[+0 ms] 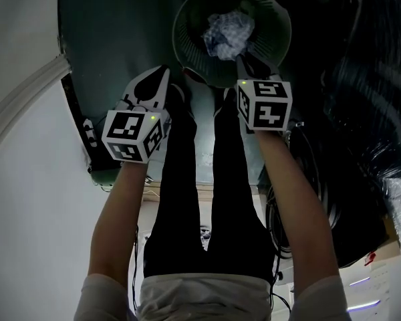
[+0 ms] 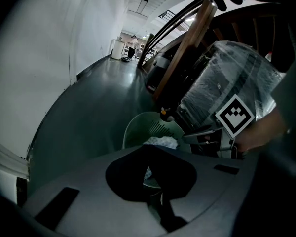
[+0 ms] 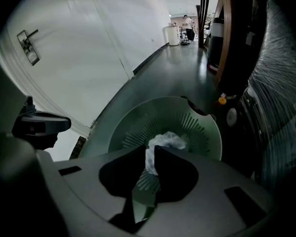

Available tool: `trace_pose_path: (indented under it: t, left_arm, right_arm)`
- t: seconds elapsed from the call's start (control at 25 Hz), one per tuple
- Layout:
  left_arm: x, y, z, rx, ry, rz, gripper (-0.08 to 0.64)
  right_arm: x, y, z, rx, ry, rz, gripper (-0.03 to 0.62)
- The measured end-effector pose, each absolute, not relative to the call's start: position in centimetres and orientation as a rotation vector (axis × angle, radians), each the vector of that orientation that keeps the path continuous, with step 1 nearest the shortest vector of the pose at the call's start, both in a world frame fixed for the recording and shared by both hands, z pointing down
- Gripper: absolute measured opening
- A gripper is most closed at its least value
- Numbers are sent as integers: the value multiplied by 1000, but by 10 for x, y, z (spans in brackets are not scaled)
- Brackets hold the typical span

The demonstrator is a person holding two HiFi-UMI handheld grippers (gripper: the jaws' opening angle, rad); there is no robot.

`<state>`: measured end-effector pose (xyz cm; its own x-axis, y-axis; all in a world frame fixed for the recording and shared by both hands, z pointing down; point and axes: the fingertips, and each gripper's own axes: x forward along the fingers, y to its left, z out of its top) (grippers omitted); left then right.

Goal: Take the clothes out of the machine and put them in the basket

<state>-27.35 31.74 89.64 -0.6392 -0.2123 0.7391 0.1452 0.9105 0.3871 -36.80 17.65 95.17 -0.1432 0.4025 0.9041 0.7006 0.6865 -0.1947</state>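
Note:
A round green basket stands on the dark floor ahead of my feet, with a crumpled white cloth lying inside it. My right gripper hangs over the basket's near rim. In the right gripper view its jaws stand a narrow gap apart, and the white cloth and basket slats show through that gap. My left gripper is to the left of the basket, over the floor. Its dark fingers sit together with nothing in them, and past them are the basket and cloth.
The person's black-trousered legs run down the middle of the head view. A white curved surface fills the left side. Plastic-wrapped bulky goods and cables crowd the right. A wooden frame leans beside the basket.

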Motion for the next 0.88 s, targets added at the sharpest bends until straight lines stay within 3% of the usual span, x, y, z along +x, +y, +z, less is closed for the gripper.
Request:
trace_pose_path:
  t: [0.08,0.32,0.88]
  left_arm:
    - [-272,316,899,49,-2193,-526,20]
    - [-271,311,903,42,-2178,-534,20]
    - [-269,309,902,54,-2172,-526,20]
  right_arm:
    - [-364,175,954,-871,-1753,-326,98]
    - [-357,167,956,-861,-1725,-337,11]
    - [-345,170,949,-901,-1706,-321,8]
